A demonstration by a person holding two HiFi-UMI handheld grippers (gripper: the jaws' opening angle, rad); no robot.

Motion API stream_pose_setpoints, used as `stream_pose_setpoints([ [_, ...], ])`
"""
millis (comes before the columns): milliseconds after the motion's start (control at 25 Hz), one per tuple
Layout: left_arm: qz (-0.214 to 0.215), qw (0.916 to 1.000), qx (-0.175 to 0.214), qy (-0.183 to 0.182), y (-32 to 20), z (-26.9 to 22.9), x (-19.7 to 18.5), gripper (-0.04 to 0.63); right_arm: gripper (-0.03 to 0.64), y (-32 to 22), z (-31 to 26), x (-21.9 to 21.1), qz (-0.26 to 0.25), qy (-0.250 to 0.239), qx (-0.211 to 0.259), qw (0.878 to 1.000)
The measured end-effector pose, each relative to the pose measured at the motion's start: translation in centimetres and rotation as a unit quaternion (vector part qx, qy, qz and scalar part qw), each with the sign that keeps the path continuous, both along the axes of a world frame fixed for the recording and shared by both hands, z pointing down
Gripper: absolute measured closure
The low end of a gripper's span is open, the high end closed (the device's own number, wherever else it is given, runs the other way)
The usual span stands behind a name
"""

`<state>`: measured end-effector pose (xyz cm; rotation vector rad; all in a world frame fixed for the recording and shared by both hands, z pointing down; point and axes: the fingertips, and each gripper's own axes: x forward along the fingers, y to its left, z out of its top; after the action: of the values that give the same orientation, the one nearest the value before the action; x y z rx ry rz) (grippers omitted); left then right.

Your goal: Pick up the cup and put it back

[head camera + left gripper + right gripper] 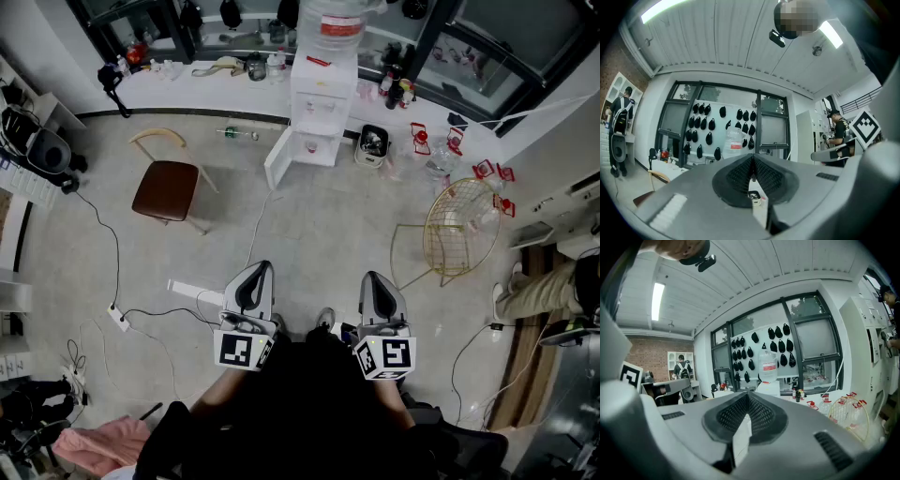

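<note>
Left gripper [253, 277] and right gripper [377, 283], side by side, face a water dispenser [319, 108].

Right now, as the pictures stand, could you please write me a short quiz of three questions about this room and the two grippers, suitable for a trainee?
1. True or false: the left gripper and the right gripper are both shut, with nothing between the jaws.
2. In the head view, what stands to the left of the water dispenser? A the brown chair; B a sofa; C a fridge.
3. Fill in: in the head view, the gold wire chair stands to the ____ of the water dispenser.
Key: 1 true; 2 A; 3 right.
</note>
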<state>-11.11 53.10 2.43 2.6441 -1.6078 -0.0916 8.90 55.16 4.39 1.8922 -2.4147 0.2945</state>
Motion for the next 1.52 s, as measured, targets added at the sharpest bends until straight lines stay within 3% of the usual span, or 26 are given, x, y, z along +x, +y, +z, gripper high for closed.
stream_pose_setpoints([
  [520, 0.007, 1.0000, -0.005, -0.003, 0.0, 0.5, -0.3, 0.588, 0.623, 0.2, -0.1, -0.5, 0.001, 0.002, 0.007, 1.000],
  [640, 0.009, 0.9999, -0.005, 0.000, 0.0, 0.3, -0.4, 0.588, 0.621, 0.0, -0.1, -0.5, 0.003, -0.017, 0.012, 1.000],
  [680, 0.009, 1.0000, -0.004, 0.002, -0.1, 0.2, -0.4, 0.588, 0.591, -0.2, 0.1, -0.5, 0.002, -0.022, 0.008, 1.000],
  [760, 0.008, 1.0000, -0.002, 0.004, -0.1, 0.1, -0.5, 0.588, 0.426, -0.6, 0.8, -0.6, 0.000, -0.020, -0.005, 1.000],
  [840, 0.008, 1.0000, -0.002, 0.004, 0.0, 0.2, -0.7, 0.588, 0.393, -0.7, 1.6, -0.8, -0.001, -0.013, -0.014, 1.000],
  [1520, 0.038, 0.9992, -0.006, -0.001, -0.2, 1.6, -5.5, 0.588, 0.385, -0.6, 2.5, -5.9, 0.018, -0.016, -0.016, 1.000],
])
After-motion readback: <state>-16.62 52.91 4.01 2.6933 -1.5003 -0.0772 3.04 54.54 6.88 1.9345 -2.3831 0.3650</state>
